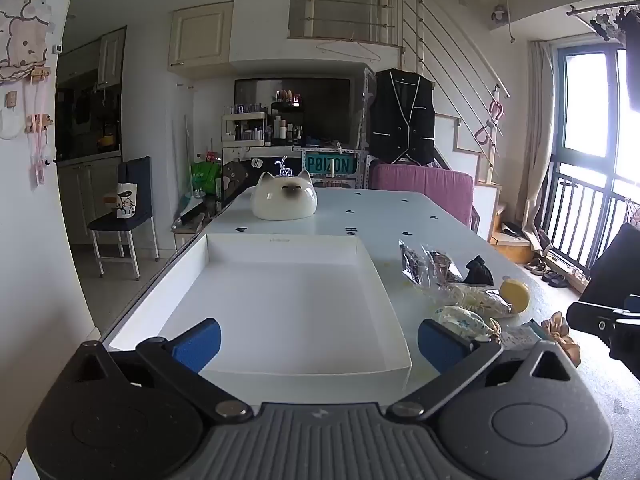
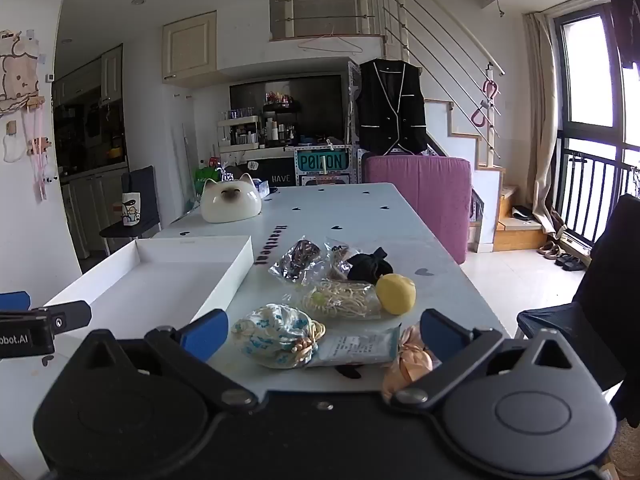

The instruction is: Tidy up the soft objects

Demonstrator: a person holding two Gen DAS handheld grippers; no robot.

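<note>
Beneath my wide-spread left gripper [image 1: 319,338] sat the shallow white cardboard tray [image 1: 390,308]; my right gripper [image 2: 324,334] (equally wide) hovered level over the blue-flowered white fabric pouch [image 2: 276,334].

A teal sign [image 2: 326,161] behind the table is reading "POIZON" in pale letters, and it is showing again in the left wrist view [image 1: 330,165]. Beside it, a dark panel [image 2: 282,176] is carrying the white word "HAVE". On the pale tablecloth [image 2: 344,208], black lettering [image 2: 271,245] running away from the camera is spelling "Heartbeat". The left gripper [image 2: 16,322], poking in at the frame's edge, is showing a label ending "obot.AI". Print on the flat packet [image 2: 356,346] is too small to read.
</note>
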